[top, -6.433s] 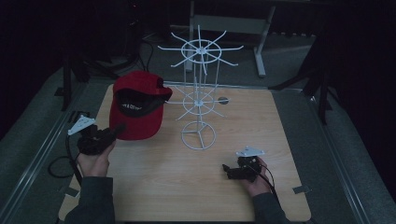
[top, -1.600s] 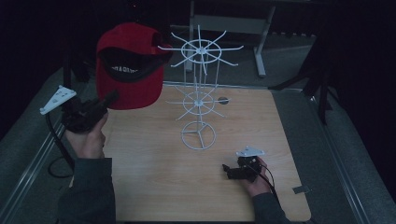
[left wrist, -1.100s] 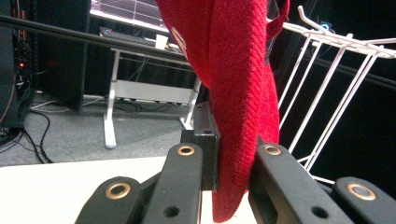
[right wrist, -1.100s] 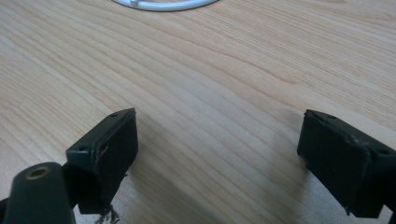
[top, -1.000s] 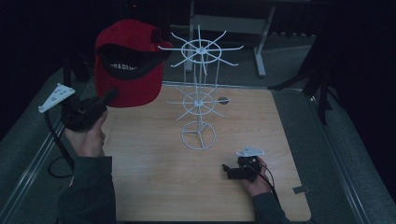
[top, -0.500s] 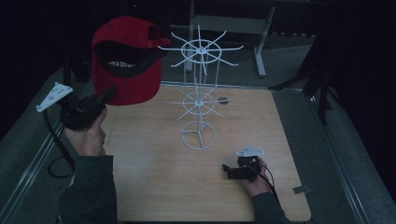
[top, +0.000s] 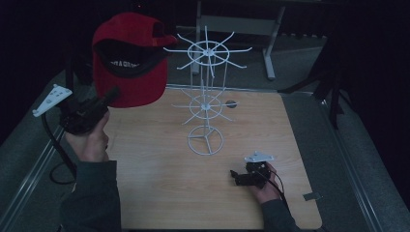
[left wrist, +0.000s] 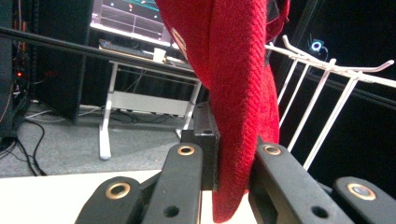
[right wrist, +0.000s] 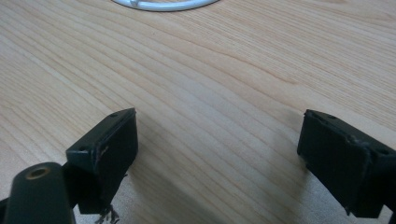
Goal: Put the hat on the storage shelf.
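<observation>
Dim room, grey floor [top: 29, 145], white-legged desk [left wrist: 140, 100] behind the wooden table [top: 159, 193].

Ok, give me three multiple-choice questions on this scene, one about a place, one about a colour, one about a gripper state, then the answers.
1. Where is the red fabric baseball cap?
A. flat on the table
B. held up left of the white wire rack
C. hung on the rack

2. What colour is the rack?
A. white
B. black
C. red

3. How is the right gripper?
A. shut on the cap
B. shut, empty
C. open, empty

Answers: 1 B, the left gripper pinches the cap aloft; 2 A, its wires are white; 3 C, jaws apart over bare wooden table.
</observation>
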`<state>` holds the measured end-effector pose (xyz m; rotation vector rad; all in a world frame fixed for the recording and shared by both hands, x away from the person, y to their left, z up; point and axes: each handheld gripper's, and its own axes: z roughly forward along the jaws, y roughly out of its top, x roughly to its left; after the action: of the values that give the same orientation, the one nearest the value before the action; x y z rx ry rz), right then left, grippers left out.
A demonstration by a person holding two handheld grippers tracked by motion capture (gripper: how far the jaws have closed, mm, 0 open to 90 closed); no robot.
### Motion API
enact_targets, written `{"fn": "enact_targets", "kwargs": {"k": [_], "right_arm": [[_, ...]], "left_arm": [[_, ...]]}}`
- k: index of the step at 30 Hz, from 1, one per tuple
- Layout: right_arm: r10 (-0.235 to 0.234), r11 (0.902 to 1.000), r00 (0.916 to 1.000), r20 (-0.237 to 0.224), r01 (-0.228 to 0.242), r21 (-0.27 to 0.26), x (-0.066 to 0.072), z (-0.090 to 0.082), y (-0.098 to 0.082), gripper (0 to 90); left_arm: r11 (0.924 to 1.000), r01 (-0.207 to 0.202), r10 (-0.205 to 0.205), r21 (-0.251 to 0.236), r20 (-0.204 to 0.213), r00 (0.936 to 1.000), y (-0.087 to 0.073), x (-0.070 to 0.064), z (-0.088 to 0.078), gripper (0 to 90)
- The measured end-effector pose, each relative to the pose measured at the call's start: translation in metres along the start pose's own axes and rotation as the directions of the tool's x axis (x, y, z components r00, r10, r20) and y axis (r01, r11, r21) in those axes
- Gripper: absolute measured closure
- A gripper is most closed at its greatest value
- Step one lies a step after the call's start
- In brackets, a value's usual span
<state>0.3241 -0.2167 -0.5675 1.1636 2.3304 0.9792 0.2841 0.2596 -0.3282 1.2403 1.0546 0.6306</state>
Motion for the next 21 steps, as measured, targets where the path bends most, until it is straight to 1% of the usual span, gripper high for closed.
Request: {"fn": "enact_targets", "kwargs": {"k": [7, 10, 12, 15, 19, 21], "right_arm": [[0.000, 1.0000, 1.0000, 0.000, 0.000, 0.000, 0.000, 0.000, 0.000, 12.1], [-0.002, 1.0000, 1.0000, 0.000, 0.002, 0.000, 0.000, 0.000, 0.000, 12.1], [0.000, 1.0000, 1.0000, 0.000, 0.000, 0.000, 0.000, 0.000, 0.000, 12.1], [0.000, 1.0000, 1.0000, 0.000, 0.000, 0.000, 0.000, 0.000, 0.000, 12.1], [0.000, 1.0000, 1.0000, 0.000, 0.000, 0.000, 0.000, 0.000, 0.000, 12.1], [-0.001, 1.0000, 1.0000, 0.000, 0.001, 0.000, 0.000, 0.000, 0.000, 12.1]], "left_arm": [[0.9998, -0.015, 0.015, 0.009, 0.009, 0.9998, -0.004, -0.002, -0.002, 85.6], [0.9998, -0.010, 0.010, 0.015, 0.009, 0.9999, -0.009, 0.000, -0.003, 85.6], [0.9999, 0.000, -0.001, 0.012, 0.012, 0.9999, -0.011, 0.001, -0.005, 85.6], [0.9999, 0.003, -0.003, 0.011, 0.019, 0.9998, -0.016, 0.002, -0.008, 85.6], [0.9999, -0.009, 0.009, 0.010, 0.024, 0.9997, -0.023, 0.001, -0.011, 85.6], [0.9998, -0.013, 0.013, 0.017, 0.025, 0.9996, -0.027, 0.001, -0.012, 85.6]]}}
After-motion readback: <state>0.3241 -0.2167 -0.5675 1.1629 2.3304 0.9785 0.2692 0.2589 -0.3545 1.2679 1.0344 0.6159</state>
